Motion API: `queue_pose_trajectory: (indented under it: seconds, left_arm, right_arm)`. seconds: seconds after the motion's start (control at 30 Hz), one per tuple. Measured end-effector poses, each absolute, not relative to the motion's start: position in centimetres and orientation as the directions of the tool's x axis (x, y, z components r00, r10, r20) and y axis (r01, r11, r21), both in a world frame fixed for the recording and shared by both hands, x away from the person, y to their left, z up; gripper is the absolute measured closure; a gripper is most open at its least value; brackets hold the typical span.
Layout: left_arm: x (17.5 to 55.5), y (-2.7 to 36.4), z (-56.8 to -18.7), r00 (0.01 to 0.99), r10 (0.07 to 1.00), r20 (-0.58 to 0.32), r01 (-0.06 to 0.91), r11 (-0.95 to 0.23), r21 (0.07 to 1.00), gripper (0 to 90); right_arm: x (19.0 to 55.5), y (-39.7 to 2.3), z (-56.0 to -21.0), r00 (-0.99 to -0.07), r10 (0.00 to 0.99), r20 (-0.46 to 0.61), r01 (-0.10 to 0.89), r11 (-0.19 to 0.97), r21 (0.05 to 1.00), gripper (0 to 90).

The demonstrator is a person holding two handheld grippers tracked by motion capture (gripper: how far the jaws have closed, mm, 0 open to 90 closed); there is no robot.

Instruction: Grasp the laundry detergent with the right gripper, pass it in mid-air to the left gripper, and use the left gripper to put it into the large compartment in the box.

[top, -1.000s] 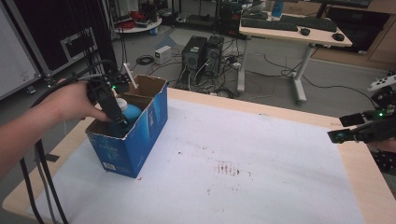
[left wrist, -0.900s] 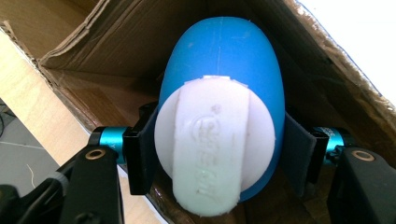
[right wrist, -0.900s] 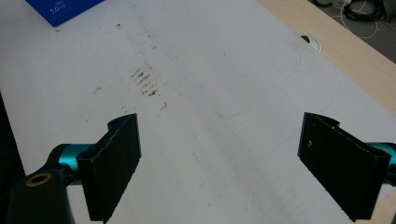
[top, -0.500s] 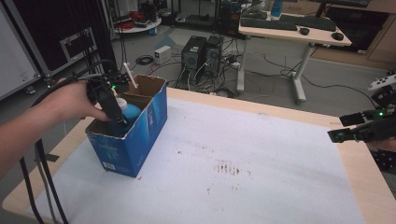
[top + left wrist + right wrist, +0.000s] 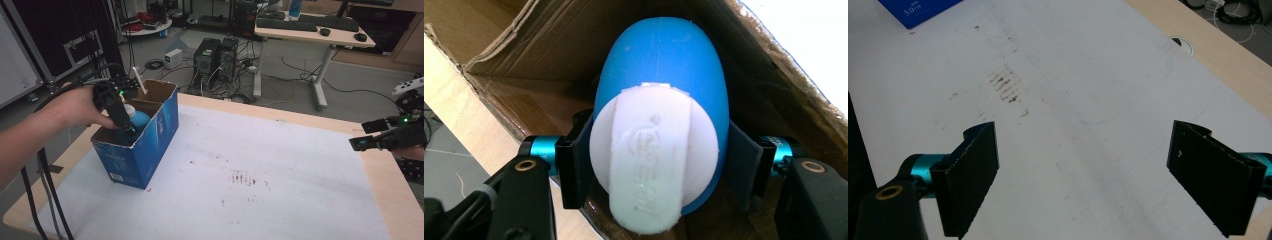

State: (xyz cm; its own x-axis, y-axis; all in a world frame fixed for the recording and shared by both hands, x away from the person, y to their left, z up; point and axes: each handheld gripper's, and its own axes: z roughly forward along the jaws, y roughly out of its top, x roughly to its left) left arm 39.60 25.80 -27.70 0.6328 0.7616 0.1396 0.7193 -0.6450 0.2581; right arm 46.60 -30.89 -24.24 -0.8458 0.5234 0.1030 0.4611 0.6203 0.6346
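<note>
A blue egg-shaped object with a white cap [image 5: 659,135] sits inside an open blue cardboard box [image 5: 145,142] at the table's left. My left gripper [image 5: 126,127] reaches down into the box and is shut on the blue object [image 5: 137,120], its jaws pressing both sides. In the left gripper view the brown box walls [image 5: 524,55] surround it. My right gripper [image 5: 372,142] hovers at the table's right edge, open with nothing between its fingers; in the right gripper view its wide-spread jaws frame the bare white mat [image 5: 1083,100].
The white mat [image 5: 260,175] covers the wooden table [image 5: 385,185] and has brown stains [image 5: 244,177] near its middle. A corner of the blue box [image 5: 918,10] shows in the right gripper view. Desks, computer towers [image 5: 217,57] and cables stand on the floor beyond.
</note>
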Motion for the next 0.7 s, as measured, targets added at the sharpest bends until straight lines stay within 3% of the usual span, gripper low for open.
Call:
queue_pose_trajectory:
  seconds: [0.37, 0.7]
  left_arm:
    - [39.4, 25.2, -25.8, 0.654, 0.735, 0.178, 0.7, -0.678, 0.226, 23.7]
    - [38.6, 23.0, -20.5, 0.725, 0.652, 0.224, 0.605, -0.757, 0.246, 20.7]
  right_arm:
    - [46.3, -30.8, -24.2, -0.852, 0.513, 0.101, 0.452, 0.625, 0.637, 12.8]
    - [45.6, -30.2, -24.0, -0.861, 0.5, 0.096, 0.441, 0.636, 0.633, 12.7]
